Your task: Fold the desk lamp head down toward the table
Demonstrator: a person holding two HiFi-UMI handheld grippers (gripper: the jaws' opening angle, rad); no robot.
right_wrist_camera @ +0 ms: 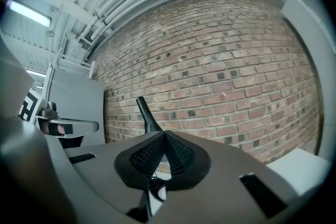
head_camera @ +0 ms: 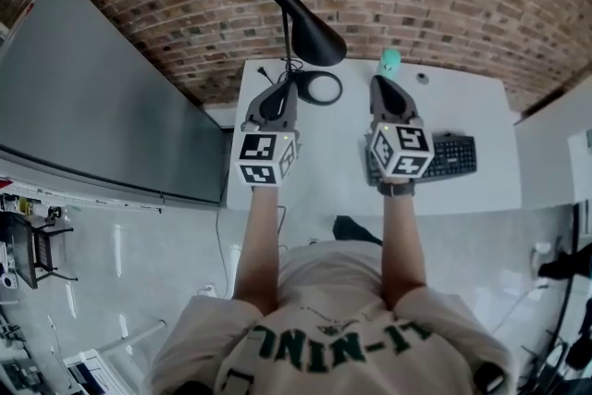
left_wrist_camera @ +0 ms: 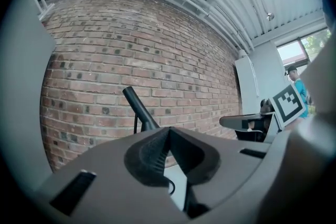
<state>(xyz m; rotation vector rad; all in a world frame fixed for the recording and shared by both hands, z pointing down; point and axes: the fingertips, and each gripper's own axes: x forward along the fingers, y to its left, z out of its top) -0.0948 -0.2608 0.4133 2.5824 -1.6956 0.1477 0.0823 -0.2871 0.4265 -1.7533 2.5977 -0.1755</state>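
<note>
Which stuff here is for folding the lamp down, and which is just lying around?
For the job: desk lamp, left gripper, right gripper; both are shut and empty.
Just lying about: keyboard, small teal thing.

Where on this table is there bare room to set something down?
Bare: the table in the middle, from the ring base to the front edge, and the back right corner behind the keyboard. Crowded: back left, around the lamp and cord.
</note>
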